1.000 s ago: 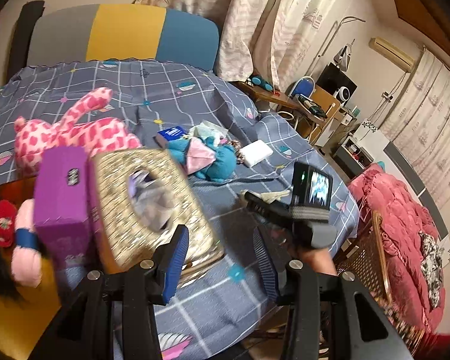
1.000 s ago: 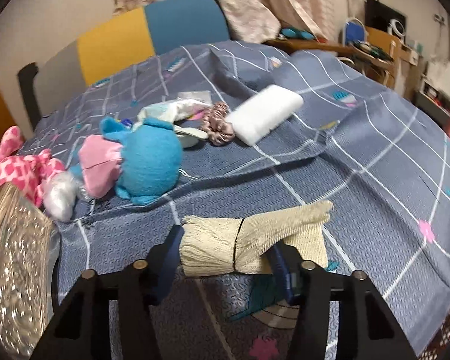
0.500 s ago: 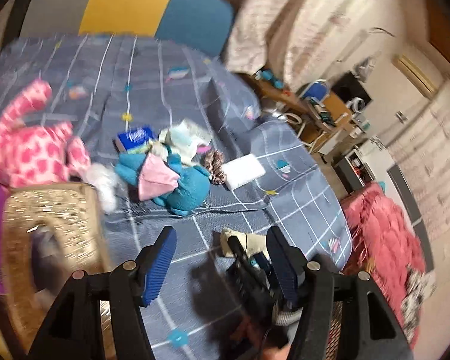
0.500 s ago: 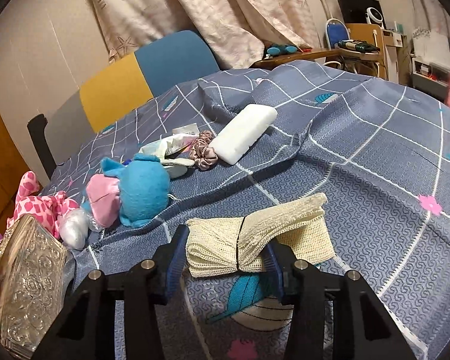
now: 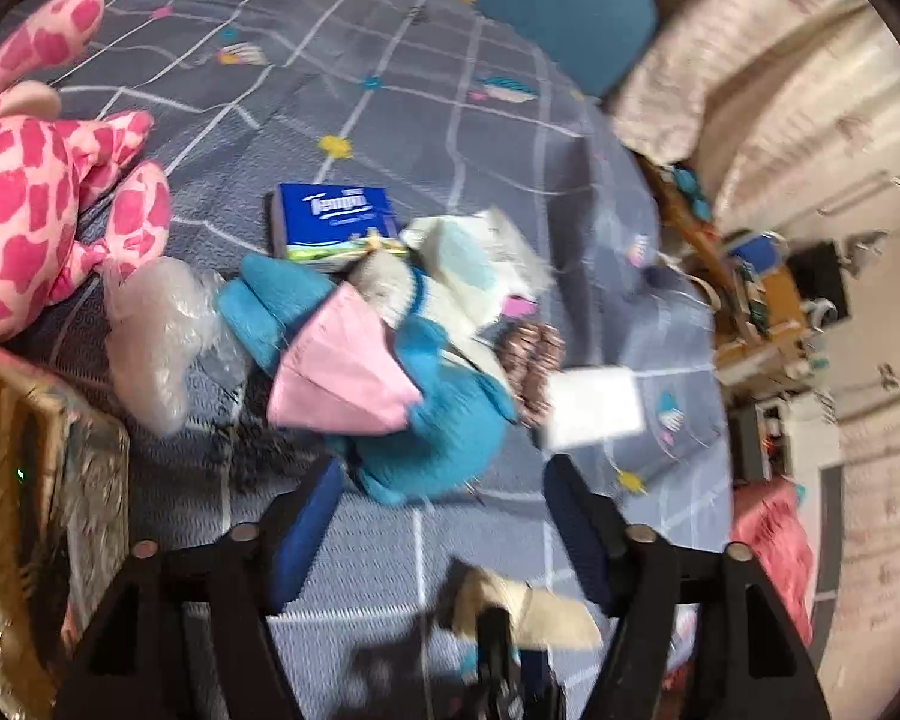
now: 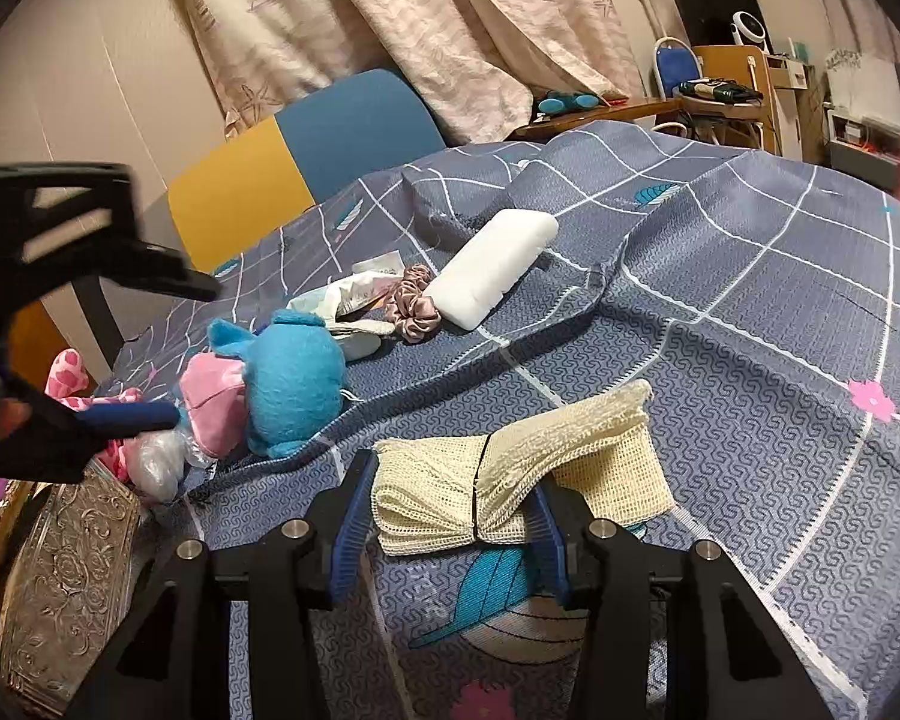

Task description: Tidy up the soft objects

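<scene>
A grey-blue checked bedspread (image 6: pixel 720 324) covers the bed, with patterned curtains (image 6: pixel 450 18) and a cluttered desk (image 6: pixel 624 111) behind it. Taking the blue plush toy (image 6: pixel 294 378) as landmark: an ornate gold box (image 6: pixel 66 576), contents hidden, stands left of it. The folded cream mesh cloth (image 6: pixel 510 468) lies right and nearer, long axis crosswise. The right hand-held gripper (image 6: pixel 450 531) clamps that cloth. The left hand-held gripper (image 5: pixel 444 516), empty, has just been opening wide above the plush.
</scene>
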### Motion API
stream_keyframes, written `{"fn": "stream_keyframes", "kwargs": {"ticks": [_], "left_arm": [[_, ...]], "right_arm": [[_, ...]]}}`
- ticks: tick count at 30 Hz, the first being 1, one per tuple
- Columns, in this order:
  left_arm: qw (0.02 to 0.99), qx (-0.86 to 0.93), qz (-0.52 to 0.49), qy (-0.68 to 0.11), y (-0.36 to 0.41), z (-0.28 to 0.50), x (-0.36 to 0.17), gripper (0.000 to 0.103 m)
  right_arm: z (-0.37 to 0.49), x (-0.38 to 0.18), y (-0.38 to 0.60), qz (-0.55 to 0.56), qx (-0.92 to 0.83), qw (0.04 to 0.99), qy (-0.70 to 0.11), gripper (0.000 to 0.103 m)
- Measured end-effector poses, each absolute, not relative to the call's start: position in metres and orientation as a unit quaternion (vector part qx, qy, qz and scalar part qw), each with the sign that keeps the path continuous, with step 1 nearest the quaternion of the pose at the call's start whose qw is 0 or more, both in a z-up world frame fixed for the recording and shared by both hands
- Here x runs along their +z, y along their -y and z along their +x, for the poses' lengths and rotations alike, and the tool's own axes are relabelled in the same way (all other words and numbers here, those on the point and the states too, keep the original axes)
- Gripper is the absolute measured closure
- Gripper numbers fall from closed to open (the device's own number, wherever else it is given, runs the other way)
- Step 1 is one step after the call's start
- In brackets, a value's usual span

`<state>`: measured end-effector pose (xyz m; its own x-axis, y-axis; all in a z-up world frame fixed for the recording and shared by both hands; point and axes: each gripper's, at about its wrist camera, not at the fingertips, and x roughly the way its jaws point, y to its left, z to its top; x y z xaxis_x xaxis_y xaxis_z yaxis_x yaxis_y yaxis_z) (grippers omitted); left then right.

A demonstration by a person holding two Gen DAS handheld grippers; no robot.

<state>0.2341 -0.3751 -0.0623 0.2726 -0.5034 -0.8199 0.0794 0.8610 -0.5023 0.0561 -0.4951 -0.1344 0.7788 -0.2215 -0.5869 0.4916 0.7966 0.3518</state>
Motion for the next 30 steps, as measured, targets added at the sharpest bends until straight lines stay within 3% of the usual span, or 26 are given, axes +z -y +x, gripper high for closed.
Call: {"fn": "stream_keyframes", "kwargs": {"ticks": [13,17,20,27,29,30], "left_arm": [[0.809,-0.162,-0.11,-0.554,0.405,0.269,-0.087,0.031],[0.838,-0.169,-0.064,-0.515,0.41,0.26,-0.075,0.061],[0.837,-0.195,-0.044,-0.509,0.414,0.254,-0.069,0.101],[0.82,-0.238,-0.084,-0.514,0.407,0.243,-0.067,0.1],[0.826,-0.224,-0.077,-0.511,0.408,0.244,-0.066,0.081],[0.827,-0.215,-0.081,-0.514,0.407,0.246,-0.067,0.059]], "right_arm": [[0.054,-0.136,0.498,0.262,-0.188,0.909,-0.263,0.054],[0.054,-0.136,0.498,0.261,-0.189,0.909,-0.264,0.054],[0.054,-0.136,0.498,0.26,-0.189,0.909,-0.264,0.054],[0.055,-0.136,0.498,0.258,-0.19,0.909,-0.266,0.054],[0.054,-0.137,0.499,0.259,-0.189,0.909,-0.265,0.054],[0.054,-0.137,0.499,0.26,-0.189,0.909,-0.265,0.054]]}}
